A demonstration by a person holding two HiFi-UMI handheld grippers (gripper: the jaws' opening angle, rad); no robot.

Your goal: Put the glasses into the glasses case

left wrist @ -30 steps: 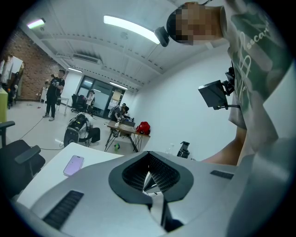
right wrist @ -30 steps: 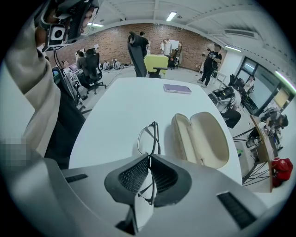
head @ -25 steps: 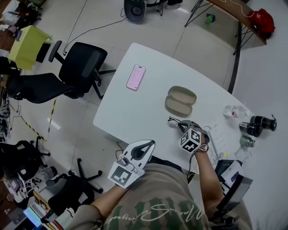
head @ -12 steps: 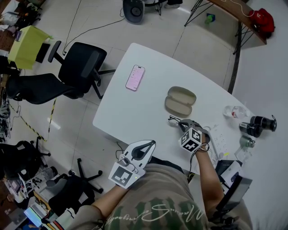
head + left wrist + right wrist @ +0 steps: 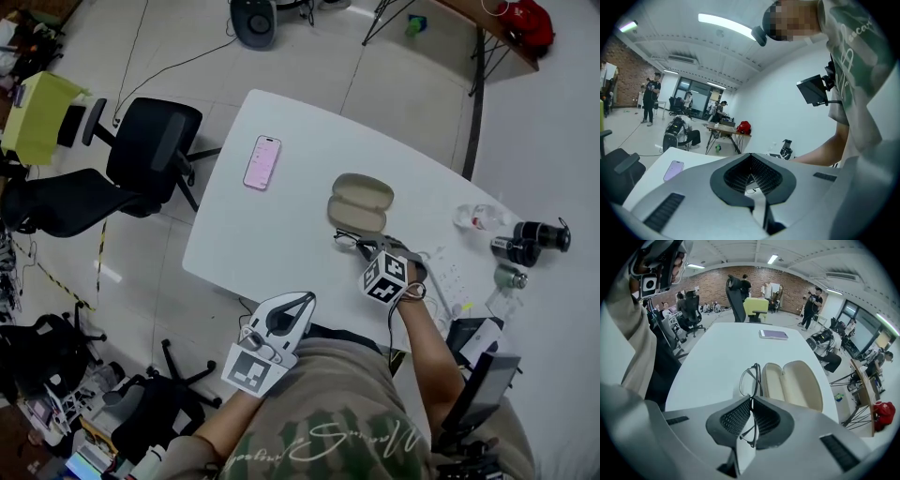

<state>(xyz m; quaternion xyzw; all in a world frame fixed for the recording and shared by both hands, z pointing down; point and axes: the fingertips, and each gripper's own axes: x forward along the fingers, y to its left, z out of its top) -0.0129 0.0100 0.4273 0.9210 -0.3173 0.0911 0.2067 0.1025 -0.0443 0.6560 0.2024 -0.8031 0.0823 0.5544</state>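
Note:
The open beige glasses case (image 5: 359,202) lies on the white table (image 5: 253,234), both halves facing up. My right gripper (image 5: 367,249) is shut on the black-rimmed glasses (image 5: 346,238), holding them just at the near side of the case. In the right gripper view the glasses (image 5: 750,378) run from between the jaws out to the case's (image 5: 794,383) left half, lenses beside its rim. My left gripper (image 5: 284,313) hangs off the table's near edge by my body, shut and empty; its own view shows the fingertips (image 5: 751,176) closed together.
A pink phone (image 5: 262,161) lies at the far left of the table. A white power strip (image 5: 450,279), a clear bottle (image 5: 474,217) and black lenses (image 5: 527,240) crowd the right end. Black office chairs (image 5: 150,141) stand to the left of the table.
My right gripper has carried the glasses slightly closer to the case. The head view has shifted. The left gripper stays where it was.

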